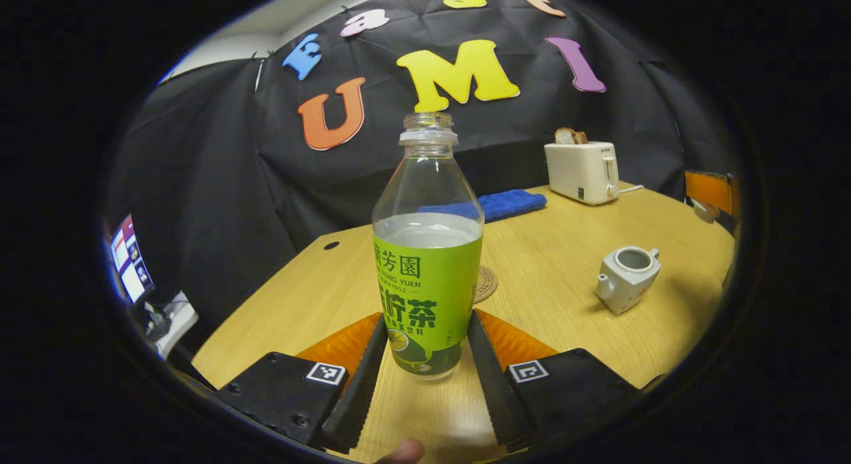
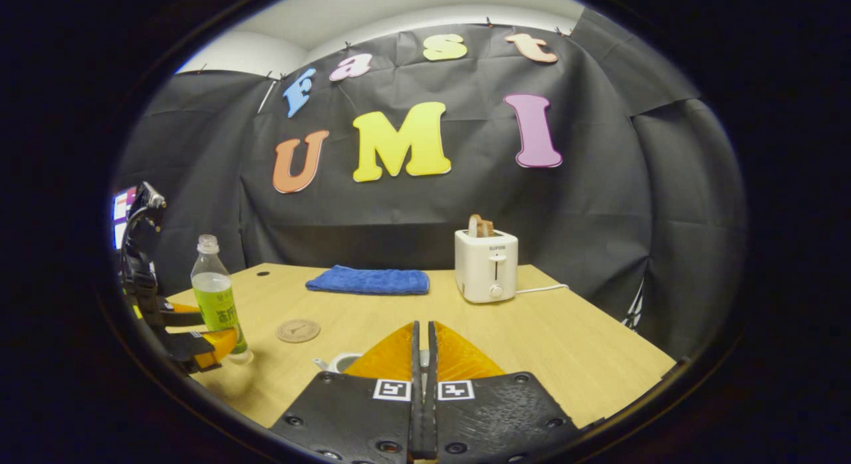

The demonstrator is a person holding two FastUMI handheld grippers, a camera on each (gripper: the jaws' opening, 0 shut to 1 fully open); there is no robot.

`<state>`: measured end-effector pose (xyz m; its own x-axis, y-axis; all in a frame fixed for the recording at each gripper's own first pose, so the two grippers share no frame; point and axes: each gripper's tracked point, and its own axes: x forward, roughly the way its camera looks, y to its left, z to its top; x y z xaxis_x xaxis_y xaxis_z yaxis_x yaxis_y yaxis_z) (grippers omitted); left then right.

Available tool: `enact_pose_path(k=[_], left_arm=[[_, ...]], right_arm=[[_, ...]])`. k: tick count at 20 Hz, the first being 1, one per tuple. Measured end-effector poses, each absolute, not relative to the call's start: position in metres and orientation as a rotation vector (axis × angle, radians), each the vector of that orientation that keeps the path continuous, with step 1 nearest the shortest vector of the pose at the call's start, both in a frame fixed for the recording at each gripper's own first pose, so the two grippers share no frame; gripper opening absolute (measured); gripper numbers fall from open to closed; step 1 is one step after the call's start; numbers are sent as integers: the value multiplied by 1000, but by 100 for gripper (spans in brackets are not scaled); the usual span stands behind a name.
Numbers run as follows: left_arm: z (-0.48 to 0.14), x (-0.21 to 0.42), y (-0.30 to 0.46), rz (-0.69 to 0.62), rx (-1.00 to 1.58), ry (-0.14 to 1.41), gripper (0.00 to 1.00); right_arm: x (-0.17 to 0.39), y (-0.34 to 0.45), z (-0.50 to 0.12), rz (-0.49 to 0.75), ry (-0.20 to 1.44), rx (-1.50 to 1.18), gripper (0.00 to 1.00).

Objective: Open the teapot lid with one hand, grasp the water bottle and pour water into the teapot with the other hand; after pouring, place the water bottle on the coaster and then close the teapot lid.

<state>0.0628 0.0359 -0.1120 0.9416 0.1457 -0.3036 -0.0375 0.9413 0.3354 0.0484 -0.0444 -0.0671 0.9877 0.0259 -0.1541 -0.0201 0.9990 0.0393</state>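
Clear plastic, with a green label and no cap, the half-full water bottle (image 1: 427, 251) is seen upright on the pale wooden table (image 1: 565, 318), framed by the left gripper (image 1: 425, 371), whose fingers are spread wide at either side without touching, evidently staged for a grasp. Just beyond it the round cork coaster (image 1: 485, 283) is laid, and further right the small white ceramic teapot (image 1: 627, 278) is found lidless. The right gripper (image 2: 423, 384) is held pressed shut above the teapot; whether the lid is pinched cannot be told.
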Motion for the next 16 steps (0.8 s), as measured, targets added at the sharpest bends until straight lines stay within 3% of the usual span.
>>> enact_pose_path(k=[5,16], left_arm=[[-93,57,51,133,681,331,74],[-93,49,21,55,1156,338,73]], right_arm=[[51,-53,-69,34,156,32,0],[45,-87,-70,16,160,12,0]])
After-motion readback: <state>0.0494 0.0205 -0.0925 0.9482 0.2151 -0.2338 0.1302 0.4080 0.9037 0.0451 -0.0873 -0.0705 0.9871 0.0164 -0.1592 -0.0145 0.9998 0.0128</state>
